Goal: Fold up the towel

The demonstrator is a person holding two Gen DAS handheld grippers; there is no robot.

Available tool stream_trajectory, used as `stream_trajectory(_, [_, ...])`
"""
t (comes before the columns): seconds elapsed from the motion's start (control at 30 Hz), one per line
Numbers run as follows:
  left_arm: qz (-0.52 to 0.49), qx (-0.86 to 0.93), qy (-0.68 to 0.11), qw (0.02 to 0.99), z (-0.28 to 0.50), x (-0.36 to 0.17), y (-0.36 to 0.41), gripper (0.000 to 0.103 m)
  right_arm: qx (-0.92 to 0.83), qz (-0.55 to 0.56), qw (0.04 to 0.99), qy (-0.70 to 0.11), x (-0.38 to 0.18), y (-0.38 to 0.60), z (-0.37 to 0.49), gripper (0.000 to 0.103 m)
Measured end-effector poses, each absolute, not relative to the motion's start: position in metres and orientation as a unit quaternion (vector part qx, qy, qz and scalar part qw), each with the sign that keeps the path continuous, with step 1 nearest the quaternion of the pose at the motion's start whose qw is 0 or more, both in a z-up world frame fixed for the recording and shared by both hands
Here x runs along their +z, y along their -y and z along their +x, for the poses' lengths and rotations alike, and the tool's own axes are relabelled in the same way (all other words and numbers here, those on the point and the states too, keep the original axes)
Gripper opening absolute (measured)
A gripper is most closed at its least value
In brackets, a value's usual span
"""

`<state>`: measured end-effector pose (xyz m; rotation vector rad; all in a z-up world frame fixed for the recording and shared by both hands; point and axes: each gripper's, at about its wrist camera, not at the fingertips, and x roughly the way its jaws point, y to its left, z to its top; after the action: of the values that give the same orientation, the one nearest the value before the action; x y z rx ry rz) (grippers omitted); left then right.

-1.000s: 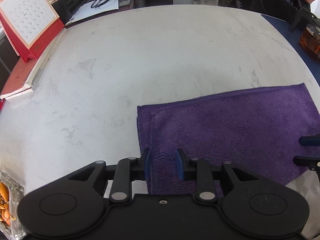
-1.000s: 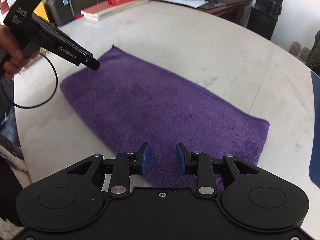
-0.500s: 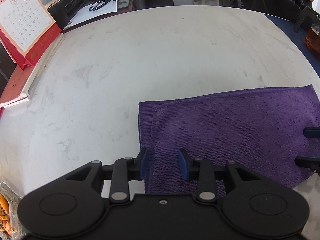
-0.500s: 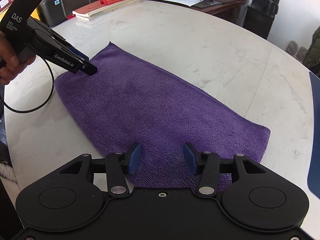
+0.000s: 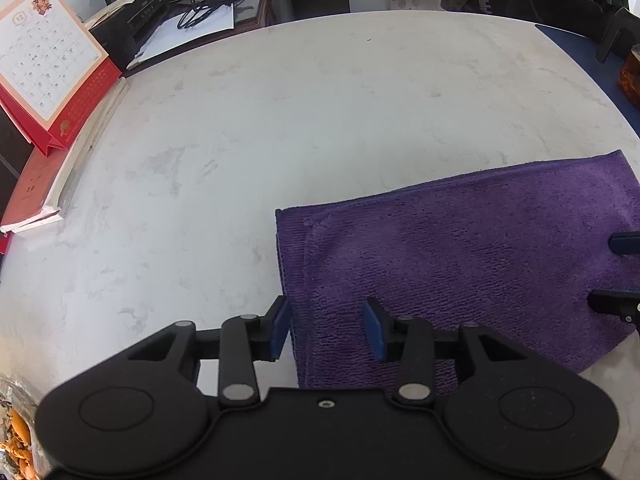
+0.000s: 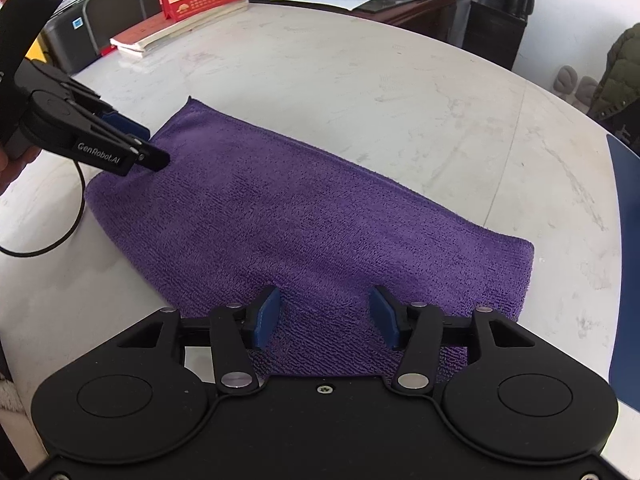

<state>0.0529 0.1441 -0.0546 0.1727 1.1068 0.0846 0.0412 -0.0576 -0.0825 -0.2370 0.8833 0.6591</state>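
The towel [image 5: 460, 264] lies flat on the pale table [image 5: 280, 120], already doubled at least once: in the left wrist view a second layer's hem shows just inside the towel's left short edge. It makes a long purple strip, running away to the right from that edge.

Going left to right along the towel: the left gripper [image 5: 326, 330] stands at the left end, near the near corner, its jaws spread wide with one blue pad just off the towel's edge and the other over the cloth. It holds nothing. The right gripper [image 6: 324, 318] stands at the towel's right end over the near edge, jaws likewise wide apart and empty, the cloth lying between the pads.

This fits two stages: both grippers opened to take the near edge for another fold, or both just let go of a fold laid down. If a further fold is wanted, each gripper would need to close on a corner of the towel, taking all layers together so the stack does not slip apart.
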Motion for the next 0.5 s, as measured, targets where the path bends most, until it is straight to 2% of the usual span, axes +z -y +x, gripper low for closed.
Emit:
stream_trajectory(0.07, [0.084, 0.049, -0.526, 0.845, 0.053, -0.055, -0.144, 0.051, 0.316, -0.095, 0.846, -0.419, -0.08, 0.06, 0.041, 0.06])
stream_trajectory(0.2, [0.09, 0.071, -0.532, 0.839, 0.055, -0.055, -0.144, 0.071, 0.324, -0.06, 0.846, -0.419, -0.076, 0.066, 0.041, 0.085])
stream_trajectory(0.3, [0.097, 0.074, -0.526, 0.842, 0.052, -0.054, -0.145, 0.073, 0.329, -0.033, 0.846, -0.418, -0.072, 0.071, 0.041, 0.093])
stream_trajectory(0.43, [0.038, 0.067, -0.486, 0.87, 0.035, -0.038, -0.153, 0.074, 0.335, 0.002, 0.845, -0.417, -0.068, 0.076, 0.041, 0.099])
stream_trajectory(0.5, [0.01, 0.058, -0.454, 0.889, 0.024, -0.024, -0.156, 0.084, 0.338, 0.02, 0.844, -0.417, -0.065, 0.079, 0.041, 0.103])
